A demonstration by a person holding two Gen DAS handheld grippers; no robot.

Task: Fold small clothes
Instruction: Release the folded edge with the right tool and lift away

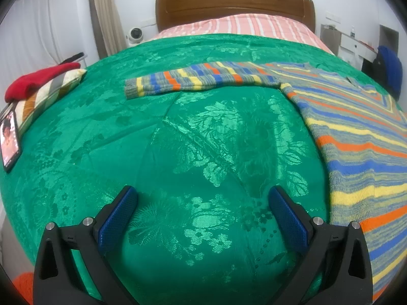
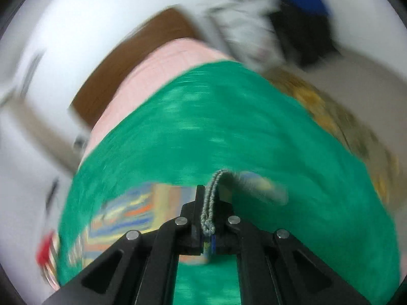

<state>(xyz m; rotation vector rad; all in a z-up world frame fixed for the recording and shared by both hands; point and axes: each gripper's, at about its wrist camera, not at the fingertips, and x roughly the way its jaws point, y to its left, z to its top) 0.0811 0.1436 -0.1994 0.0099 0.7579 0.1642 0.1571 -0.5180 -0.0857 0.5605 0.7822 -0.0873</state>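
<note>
A bed fills both views, covered by a green floral bedspread [image 1: 203, 137] with a pink striped sheet [image 1: 241, 25] showing beyond it below the brown wooden headboard [image 1: 234, 2]. In the left wrist view the left gripper [image 1: 202, 216] sits at the bottom centre of the frame with its blue-padded fingers [image 1: 118, 216] spread wide apart and nothing between them, only bare bedspread beneath. The striped knitted sweater [image 1: 361, 139], banded in grey, yellow, blue and orange, lies flat along the right side of that frame, and one sleeve [image 1: 198, 80] stretches out leftward across the upper middle of the frame. At the left edge a red garment [image 1: 38, 81] rests on a striped cushion [image 1: 51, 94], with a phone [image 1: 10, 139] with a lit screen just below it. The right wrist view is heavily blurred. There the right gripper [image 2: 207, 203], at bottom centre, has its jaws pinched together on a grey knitted edge of the sweater, which stands up between the fingers and curls off to the right. More of the sweater's striped fabric shows as a smear in the lower left of that frame, over the green bedspread.
</note>
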